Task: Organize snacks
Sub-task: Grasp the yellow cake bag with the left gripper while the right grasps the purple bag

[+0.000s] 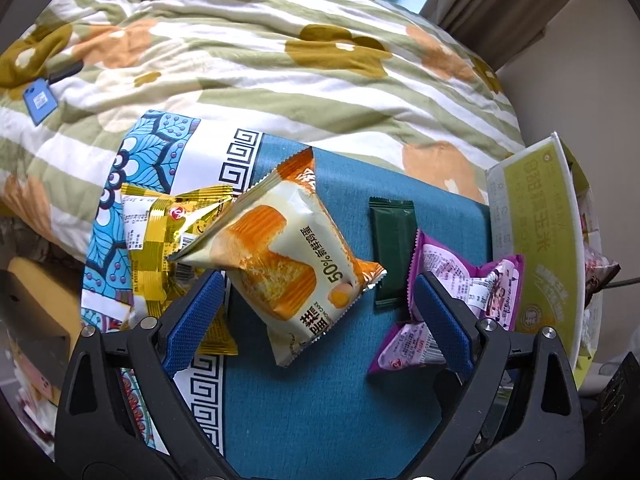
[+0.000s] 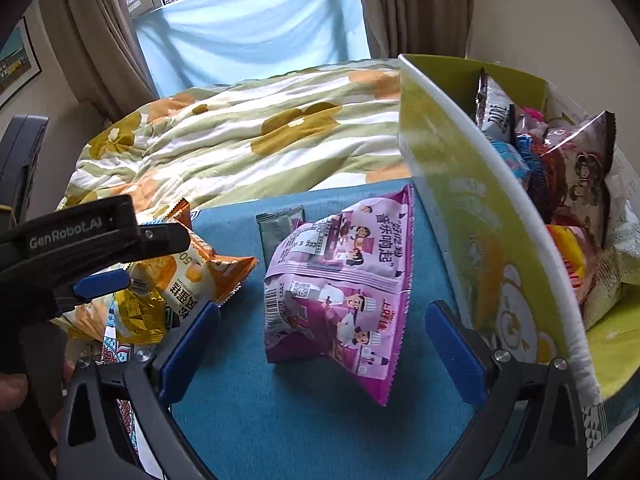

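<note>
An orange-and-white cake packet (image 1: 288, 256) lies on the teal tablecloth (image 1: 320, 392), partly on top of a yellow packet (image 1: 156, 240). My left gripper (image 1: 320, 312) hovers over it, open, one blue pad on each side and neither pressing on it. A dark green sachet (image 1: 394, 252) and a purple packet (image 1: 472, 300) lie to the right. In the right wrist view the purple packet (image 2: 340, 280) stands puffed up between the wide-open pads of my right gripper (image 2: 322, 352), untouched. The left gripper (image 2: 156, 262) straddles the cake packet (image 2: 200, 268) at the left.
A yellow-green box (image 2: 460, 220) with a white rim holds several snack packets at the table's right edge. A flowered quilt (image 1: 260, 60) covers the bed behind the table, with a blue phone (image 1: 38, 100) on it. Curtains and a window (image 2: 248, 20) stand beyond.
</note>
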{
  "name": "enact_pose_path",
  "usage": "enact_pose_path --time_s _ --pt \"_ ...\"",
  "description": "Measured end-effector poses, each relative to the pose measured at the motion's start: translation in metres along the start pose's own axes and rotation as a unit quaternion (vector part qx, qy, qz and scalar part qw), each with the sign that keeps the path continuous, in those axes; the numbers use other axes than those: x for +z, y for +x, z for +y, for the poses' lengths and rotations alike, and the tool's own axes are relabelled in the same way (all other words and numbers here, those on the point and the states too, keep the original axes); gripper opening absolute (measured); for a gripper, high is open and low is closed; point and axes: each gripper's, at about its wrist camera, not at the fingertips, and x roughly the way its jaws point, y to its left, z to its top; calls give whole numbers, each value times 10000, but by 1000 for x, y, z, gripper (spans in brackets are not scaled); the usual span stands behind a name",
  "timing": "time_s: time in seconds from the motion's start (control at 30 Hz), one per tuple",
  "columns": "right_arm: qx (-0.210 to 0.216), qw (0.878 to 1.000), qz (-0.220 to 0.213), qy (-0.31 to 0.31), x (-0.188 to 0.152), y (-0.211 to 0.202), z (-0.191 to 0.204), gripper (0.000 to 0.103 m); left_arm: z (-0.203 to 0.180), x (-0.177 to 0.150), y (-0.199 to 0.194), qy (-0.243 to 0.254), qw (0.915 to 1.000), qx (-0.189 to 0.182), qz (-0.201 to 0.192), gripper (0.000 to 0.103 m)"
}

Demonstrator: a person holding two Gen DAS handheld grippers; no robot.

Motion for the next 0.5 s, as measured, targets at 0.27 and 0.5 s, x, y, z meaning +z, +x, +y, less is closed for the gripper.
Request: enact_pose_path --time_s 0.27,0.5 --pt "231 9984 434 269 5 36 -19 102 1 14 27 -93 9995 278 119 95" --pt "379 9979 496 188 10 44 -18 102 -1 25 39 -88 9989 429 180 91"
